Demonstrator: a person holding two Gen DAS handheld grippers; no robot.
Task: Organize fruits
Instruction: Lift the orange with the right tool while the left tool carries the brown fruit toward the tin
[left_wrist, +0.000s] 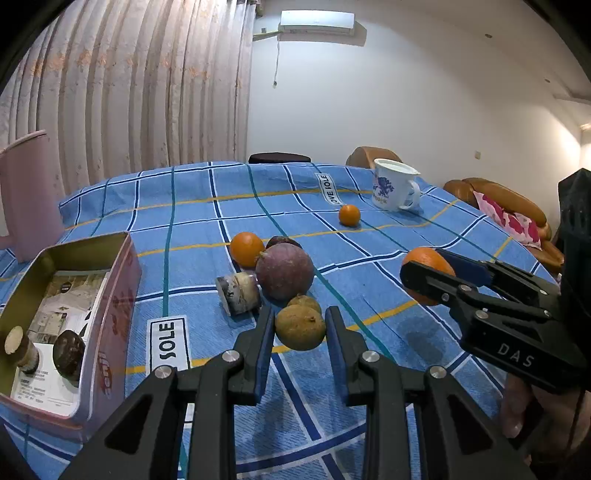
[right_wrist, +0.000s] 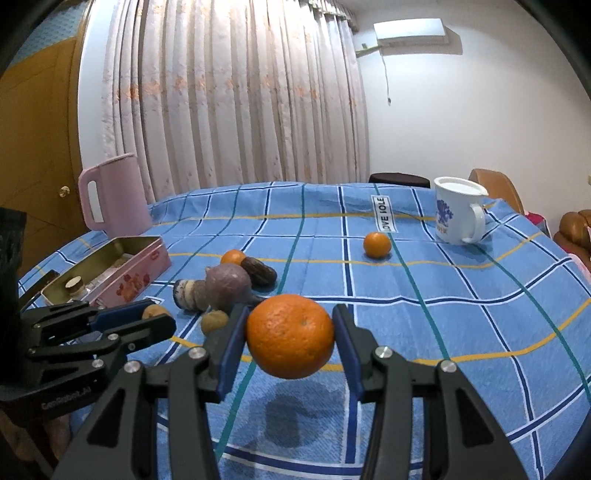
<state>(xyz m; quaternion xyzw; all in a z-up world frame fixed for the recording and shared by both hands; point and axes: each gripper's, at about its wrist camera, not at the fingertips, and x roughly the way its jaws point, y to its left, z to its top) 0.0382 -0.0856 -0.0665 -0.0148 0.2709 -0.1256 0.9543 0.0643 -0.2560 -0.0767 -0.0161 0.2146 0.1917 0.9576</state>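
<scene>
Your right gripper (right_wrist: 290, 338) is clenched on a large orange (right_wrist: 290, 335), its pads pressed to the fruit's two sides; the shadow on the cloth below suggests the orange hangs clear of the table. Your left gripper (left_wrist: 300, 328) brackets a small brown fruit (left_wrist: 300, 327); the pads look to be touching its flanks, but you cannot tell from these views whether it is truly gripped or only straddled, nor whether it has left the blue checked cloth (left_wrist: 207, 206).

What the coming move turns on is the open pink tin (left_wrist: 110, 310), likely the place for the fruit; it lies to the left of your left gripper and near it, its long axis running away from you; from your right gripper it lies far off to the left, beyond the other gripper. So the left hand is the nearer one, and the right would have to cross over it.

Just ahead of your left gripper sit a second brown fruit (left_wrist: 304, 302), a purple round fruit (left_wrist: 284, 271) and a smaller orange (left_wrist: 246, 249), clustered and touching; a small mandarin (right_wrist: 376, 244) lies well ahead of your right gripper, near the white mug (right_wrist: 458, 210).
</scene>
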